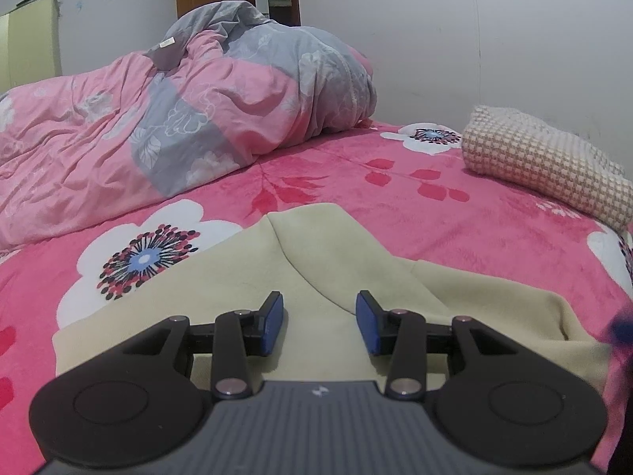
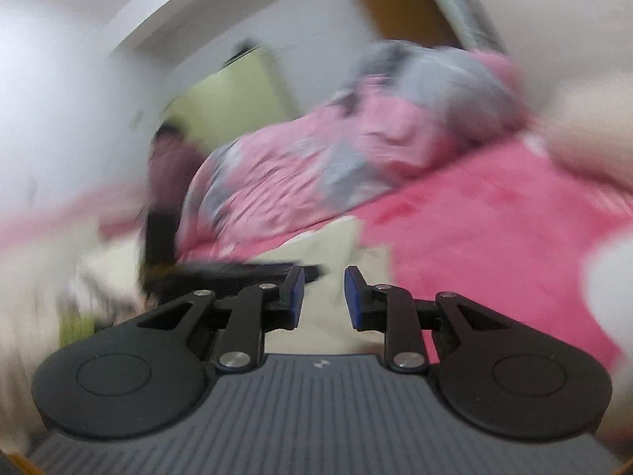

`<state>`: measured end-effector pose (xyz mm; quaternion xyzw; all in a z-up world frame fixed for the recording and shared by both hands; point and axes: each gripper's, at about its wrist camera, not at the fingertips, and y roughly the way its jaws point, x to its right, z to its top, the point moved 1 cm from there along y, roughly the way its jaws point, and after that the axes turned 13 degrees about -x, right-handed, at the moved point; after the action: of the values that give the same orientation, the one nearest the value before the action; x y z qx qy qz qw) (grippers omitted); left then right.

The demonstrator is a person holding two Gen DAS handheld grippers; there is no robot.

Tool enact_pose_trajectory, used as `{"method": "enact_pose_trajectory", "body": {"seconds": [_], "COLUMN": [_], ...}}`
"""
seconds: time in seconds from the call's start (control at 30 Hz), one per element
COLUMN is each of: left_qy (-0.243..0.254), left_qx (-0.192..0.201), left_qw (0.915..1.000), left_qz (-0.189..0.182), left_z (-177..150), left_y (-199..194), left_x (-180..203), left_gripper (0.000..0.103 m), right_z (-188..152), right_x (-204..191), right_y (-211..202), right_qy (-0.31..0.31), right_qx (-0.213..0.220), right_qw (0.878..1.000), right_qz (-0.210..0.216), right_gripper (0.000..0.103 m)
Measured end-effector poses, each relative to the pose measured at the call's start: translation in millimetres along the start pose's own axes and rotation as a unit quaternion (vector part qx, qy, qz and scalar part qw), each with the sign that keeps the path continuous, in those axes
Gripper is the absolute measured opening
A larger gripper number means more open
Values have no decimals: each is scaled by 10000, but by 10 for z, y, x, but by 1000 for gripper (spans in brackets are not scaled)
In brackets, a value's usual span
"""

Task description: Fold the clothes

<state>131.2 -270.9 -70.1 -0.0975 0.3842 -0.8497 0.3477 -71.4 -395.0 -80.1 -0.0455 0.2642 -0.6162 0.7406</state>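
Pink and grey floral quilt (image 1: 166,118) is seen bunched at the far left of the bed, reaching toward the wall. Beneath it a bright pink fleece blanket (image 1: 455,229) with white flower prints is spread over the bed surface. A cream garment (image 1: 316,253) is laid flat on this blanket at the near centre, with a curved seam running across it and a fold raised toward its right side. The left gripper (image 1: 319,326) is held low over the garment, blue pads (image 1: 273,328) parted with cream cloth visible in the gap; nothing is clamped between them. At the far right a beige checked textile (image 1: 546,162) is noted, rolled or folded, resting on the blanket near the wall and well apart from the garment.

The right wrist view is heavily motion-blurred. The right gripper (image 2: 324,297) is recorded with its jaws apart and empty, above the cream garment (image 2: 328,245). A dark blurred shape lies to its left; identification is not possible.
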Motion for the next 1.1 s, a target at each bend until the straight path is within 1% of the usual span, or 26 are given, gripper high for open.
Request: {"method": "enact_pose_trajectory", "body": {"seconds": [0.03,0.07,0.1,0.13,0.2,0.23,0.37,0.43,0.47,0.53,0.57,0.63,0.77,0.8,0.87,0.93,1.07,1.1], "left_qy": [31,61,92,123,184,214,337,398,428,292,224,98,57,32,-1,-22,-108,-114], "left_qx": [33,65,98,131,196,229,359,424,457,391,359,475,606,550,630,676,731,743], "left_qw": [10000,9999,9999,9998,9995,9994,9984,9978,9974,9983,9987,9985,9978,9983,9979,9976,9973,9972], "left_qz": [25,51,76,102,153,178,280,330,356,303,277,256,263,173,140,115,30,32], "left_z": [-41,-83,-124,-166,-249,-290,-456,-539,-581,-689,-742,-791,-838,-840,-877,-895,-925,-928], "left_y": [-55,-109,-164,-218,-328,-382,-601,-710,-764,-704,-674,-658,-644,-619,-615,-618,-613,-611], "left_x": [7,15,22,30,45,52,82,97,104,94,89,70,68,56,38,20,-12,-9], "left_gripper": [42,43,44,45,51,56,56,56,56,55,55,55,54,54,54,54,54,54], "right_z": [-34,-71,-145,-163,-186,-154,-89,30,133,348,369,392,438,450,473,552,948,1003], "right_x": [-37,-66,-34,8,94,93,-39,-80,-113,-182,-173,-146,-91,-78,-50,-75,-262,-272], "right_y": [150,304,469,489,498,490,529,502,481,437,529,738,1154,1258,1467,1444,1433,1502], "right_qy": [-158,-300,-308,-198,47,77,-202,-288,-329,-410,-462,-567,-777,-829,-934,-895,-987,-1063], "right_qx": [-255,-524,-824,-805,-694,-745,-940,-1121,-1086,-988,-1049,-1194,-1483,-1555,-1699,-1853,-1827,-1774], "right_qw": [9995,9979,9951,9958,9973,9969,9942,9919,9922,9931,9921,9895,9832,9814,9775,9746,9735,9733], "right_qz": [-116,-246,-441,-393,-242,-254,-490,-529,-516,-482,-513,-584,-726,-761,-831,-884,-963,-1000], "right_gripper": [19,19,18,18,18,18,18,18,18,19,19,19,18,18,18,18,18,18]}}
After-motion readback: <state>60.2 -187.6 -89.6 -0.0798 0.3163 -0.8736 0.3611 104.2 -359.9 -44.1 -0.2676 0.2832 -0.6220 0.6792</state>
